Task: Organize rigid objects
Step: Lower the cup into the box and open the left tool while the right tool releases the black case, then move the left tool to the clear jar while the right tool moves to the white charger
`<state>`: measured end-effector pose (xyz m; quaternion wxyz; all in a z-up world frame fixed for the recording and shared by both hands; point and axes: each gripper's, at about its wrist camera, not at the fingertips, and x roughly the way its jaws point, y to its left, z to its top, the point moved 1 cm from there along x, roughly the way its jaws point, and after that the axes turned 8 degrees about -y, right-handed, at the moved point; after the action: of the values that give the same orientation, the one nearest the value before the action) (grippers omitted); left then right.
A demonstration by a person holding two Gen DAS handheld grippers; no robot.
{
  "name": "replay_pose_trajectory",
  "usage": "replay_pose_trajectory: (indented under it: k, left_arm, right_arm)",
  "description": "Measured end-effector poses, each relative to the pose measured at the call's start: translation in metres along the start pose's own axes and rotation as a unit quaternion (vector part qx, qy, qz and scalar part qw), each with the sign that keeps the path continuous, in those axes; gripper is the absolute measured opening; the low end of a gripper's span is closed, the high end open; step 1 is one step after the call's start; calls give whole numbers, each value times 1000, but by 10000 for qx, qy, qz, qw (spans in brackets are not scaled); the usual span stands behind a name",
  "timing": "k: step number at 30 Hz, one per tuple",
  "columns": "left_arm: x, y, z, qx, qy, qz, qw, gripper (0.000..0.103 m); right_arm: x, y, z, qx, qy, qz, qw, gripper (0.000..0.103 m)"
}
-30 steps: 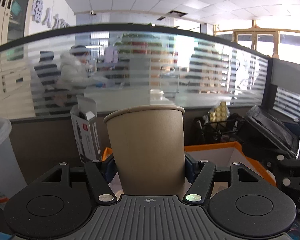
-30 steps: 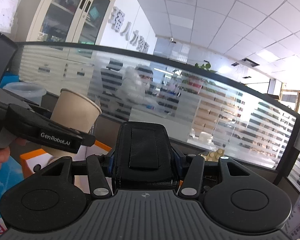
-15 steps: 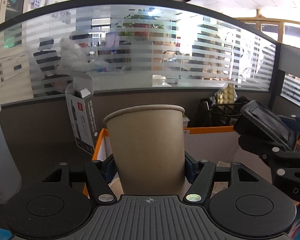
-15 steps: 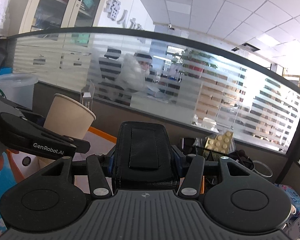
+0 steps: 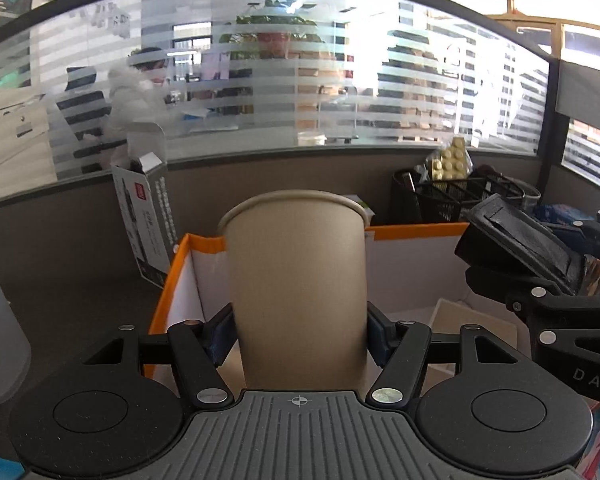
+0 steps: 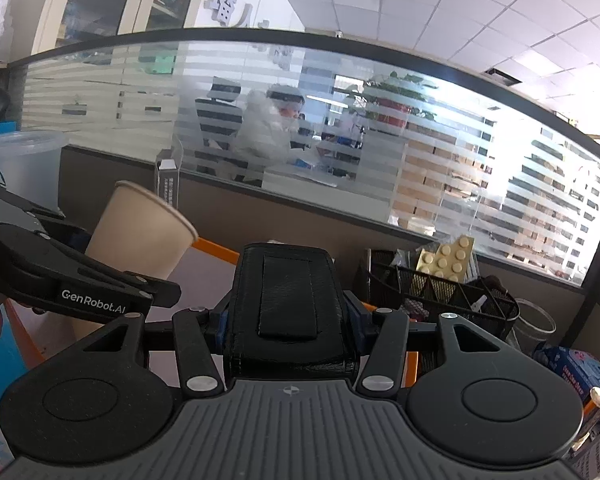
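My left gripper (image 5: pixel 298 332) is shut on a tan paper cup (image 5: pixel 296 280) and holds it upright over the near edge of an orange-rimmed white box (image 5: pixel 416 230). The cup also shows at the left of the right wrist view (image 6: pixel 140 228), with the left gripper (image 6: pixel 80 280) around it. My right gripper (image 6: pixel 288 328) is shut on a black leather case (image 6: pixel 286 292), held above the box's right side. The case also shows at the right of the left wrist view (image 5: pixel 516 244).
A black mesh organizer (image 6: pixel 436 292) with a yellow brick plate (image 6: pixel 448 260) stands behind the box on the right. An open printed carton (image 5: pixel 146 216) stands left of the box. A translucent plastic cup (image 6: pixel 24 164) is at far left. A grey partition with striped glass runs behind.
Both grippers have tilted and moved down toward the box with their loads. More of the box's inside and the desk shows now.
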<state>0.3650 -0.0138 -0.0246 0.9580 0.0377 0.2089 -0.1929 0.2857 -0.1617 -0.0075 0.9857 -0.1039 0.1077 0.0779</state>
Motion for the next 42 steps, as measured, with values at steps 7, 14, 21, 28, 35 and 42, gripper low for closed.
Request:
replay_pose_trajectory:
  k: [7,14,21,28,35,42]
  left_arm:
    - [8,-2,-5,17,101,-26,9999,64]
    - [13,-2,-11,41,205,-15,9998,64]
    - [8,-6,-11,204,194,54,9996,70]
    - [-18,-9,-6,345,-64,179,9992,87]
    - [-65,-6,8,260,-435,354,9981,101]
    - [-129,8,-5,301,-736,622,9949,103]
  right_arm:
    - [8,-1,-8,0,154,-8,9999,49]
    - [18,-2,-13,-14,410,12,9992,49]
    - [20,0,-14,-44,567,-2,9984,62]
    - [8,-4,-10,65,540,-85,9985,64]
    - [-27,4,5,-41,311,-186,9993,65]
    - [-91,23,16,-213,-126,-277,9993,80]
